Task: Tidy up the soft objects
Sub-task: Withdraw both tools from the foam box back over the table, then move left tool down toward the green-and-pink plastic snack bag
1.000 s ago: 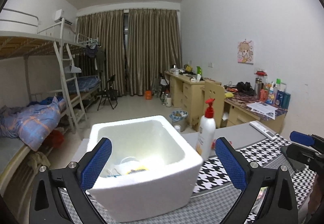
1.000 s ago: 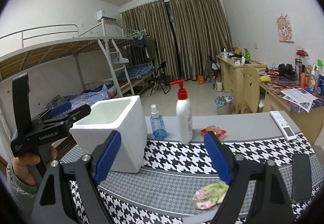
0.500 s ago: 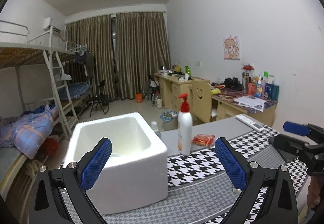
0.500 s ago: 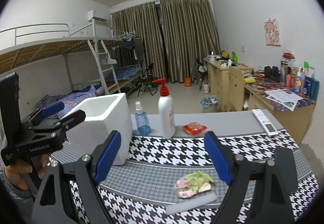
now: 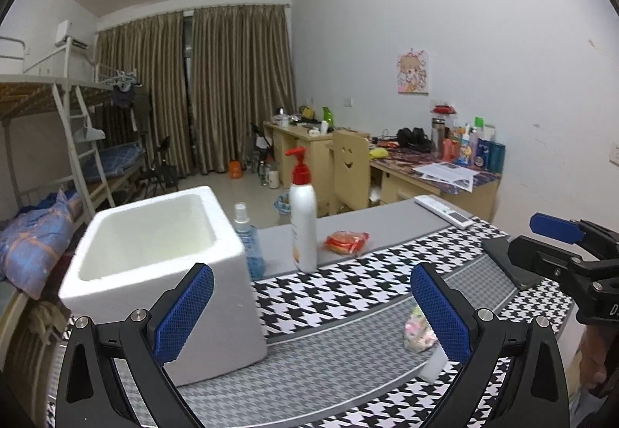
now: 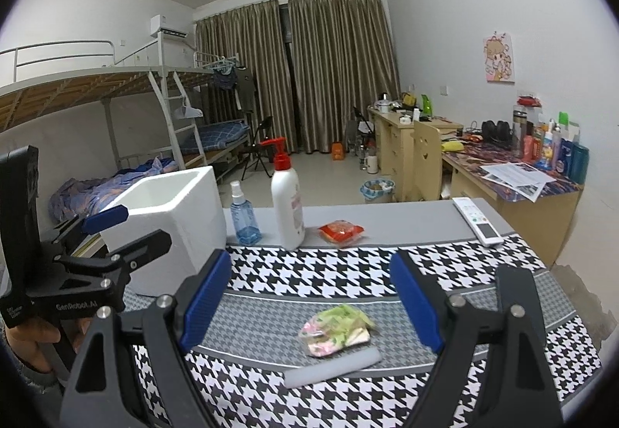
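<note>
On the table covered with a black-and-white houndstooth cloth (image 6: 348, 273) lies a small soft packet in clear wrapping with green and pink content (image 6: 336, 329), and just in front of it, touching its near edge, lies a pale grey foam stick (image 6: 332, 372). The right gripper (image 6: 311, 302) hangs above this packet with its blue pads spread wide, and nothing is between them. The left gripper (image 5: 311, 312) is also spread wide and holds nothing; its left finger (image 5: 185, 312) stands in front of the white foam box (image 5: 154, 273), which is open at the top and sits on the left part of the table. In the left wrist view the soft packet (image 5: 417, 329) is partly hidden behind the right finger. Behind the box stand a small blue spray bottle (image 6: 243, 213) and a tall white pump bottle with a red head (image 6: 286, 203), close beside each other. A red and orange snack bag (image 6: 341, 232) lies near the pump bottle on the grey strip of the table, and a white remote control (image 6: 477, 221) lies well apart at the right edge.
</note>
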Demonstrator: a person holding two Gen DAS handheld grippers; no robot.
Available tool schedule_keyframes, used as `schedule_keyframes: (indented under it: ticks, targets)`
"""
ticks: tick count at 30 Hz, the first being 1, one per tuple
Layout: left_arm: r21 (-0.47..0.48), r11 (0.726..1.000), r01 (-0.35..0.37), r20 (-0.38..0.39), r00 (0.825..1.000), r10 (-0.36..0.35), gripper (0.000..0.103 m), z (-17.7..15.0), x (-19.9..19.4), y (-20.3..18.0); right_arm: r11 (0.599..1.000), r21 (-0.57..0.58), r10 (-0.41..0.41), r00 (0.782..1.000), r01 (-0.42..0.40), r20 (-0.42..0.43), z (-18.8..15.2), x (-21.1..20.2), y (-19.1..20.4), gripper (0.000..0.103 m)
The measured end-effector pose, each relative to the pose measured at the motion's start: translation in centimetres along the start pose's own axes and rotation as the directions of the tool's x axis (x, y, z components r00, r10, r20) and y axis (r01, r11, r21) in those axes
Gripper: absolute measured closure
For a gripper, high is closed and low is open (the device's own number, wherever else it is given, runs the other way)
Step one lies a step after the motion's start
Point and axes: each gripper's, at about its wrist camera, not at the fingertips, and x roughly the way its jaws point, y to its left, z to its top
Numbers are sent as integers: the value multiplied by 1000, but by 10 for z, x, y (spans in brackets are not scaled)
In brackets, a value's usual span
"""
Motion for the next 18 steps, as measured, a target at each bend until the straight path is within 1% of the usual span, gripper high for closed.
schedule_keyframes:
  ticks: [10, 15, 18]
  targets:
    - [33, 998, 55, -33, 998, -54, 1, -6, 5, -20, 1000, 2, -31, 999, 31, -16, -9, -4, -9, 16]
    - [25, 995, 95, -55, 994, -94, 1, -8, 11, -27, 999, 1, -46, 999, 46, -25, -14, -6, -14, 16]
    - [31, 994, 106, -67, 992, -104, 1, -10, 15, -34, 999, 6, -51, 998, 51, -34, -17, -6, -18, 16]
